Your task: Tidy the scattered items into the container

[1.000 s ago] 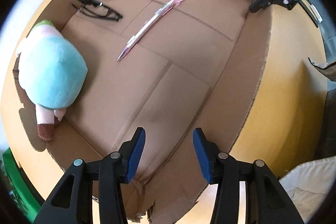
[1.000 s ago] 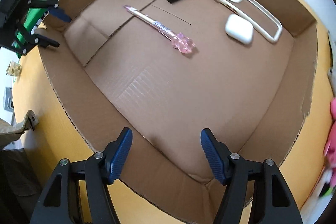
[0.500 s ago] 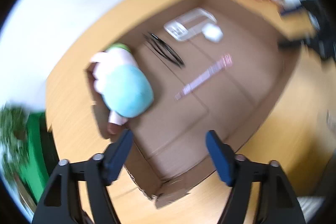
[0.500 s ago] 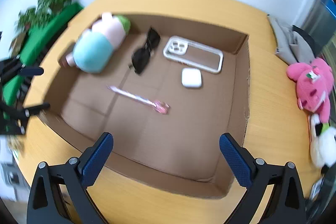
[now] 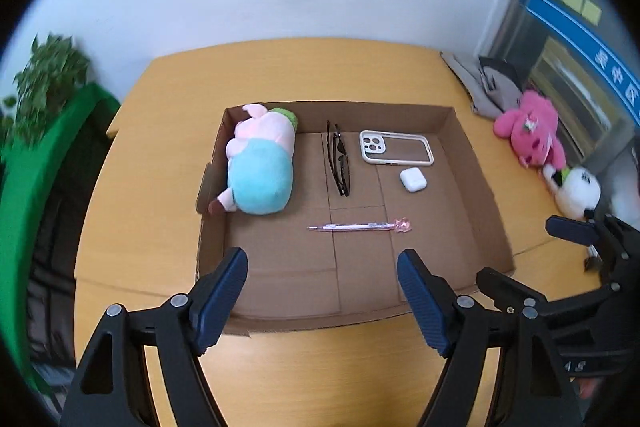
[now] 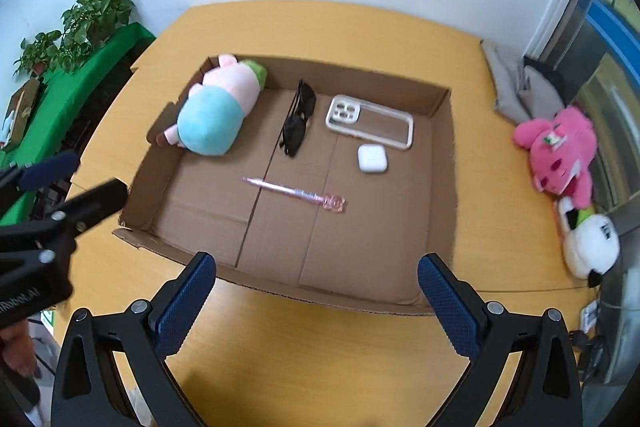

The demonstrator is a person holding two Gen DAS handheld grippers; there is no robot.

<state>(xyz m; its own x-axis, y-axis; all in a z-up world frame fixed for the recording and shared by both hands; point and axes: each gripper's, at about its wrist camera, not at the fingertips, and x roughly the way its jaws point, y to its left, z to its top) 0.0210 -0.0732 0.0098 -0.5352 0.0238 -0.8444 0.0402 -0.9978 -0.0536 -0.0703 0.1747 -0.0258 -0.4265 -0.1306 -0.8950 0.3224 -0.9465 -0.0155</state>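
A shallow cardboard box [image 5: 492,211] lies on the wooden table. In it rest a blue-and-pink plush [image 5: 260,171], folded black sunglasses [image 5: 340,163], a clear phone case [image 5: 396,148], a white earbud case [image 5: 413,179] and a pink pen [image 5: 356,226]. My left gripper [image 5: 322,263] hangs open and empty high above the box's near edge. My right gripper [image 6: 317,267] is open wider, also empty, over the near rim [image 6: 320,297]. Each gripper shows in the other's view: the right one [image 5: 536,259] and the left one [image 6: 80,183].
A pink plush [image 5: 532,131] and a white plush [image 5: 576,191] lie on the table [image 5: 280,67] to the right of the box, with grey cloth [image 5: 480,87] behind them. A green stand with a plant [image 5: 48,75] is at the left. A white wall is behind.
Both grippers have risen from just over the box's floor to well above it and have opened wider. The left view has rolled round. The items in the box have not moved.
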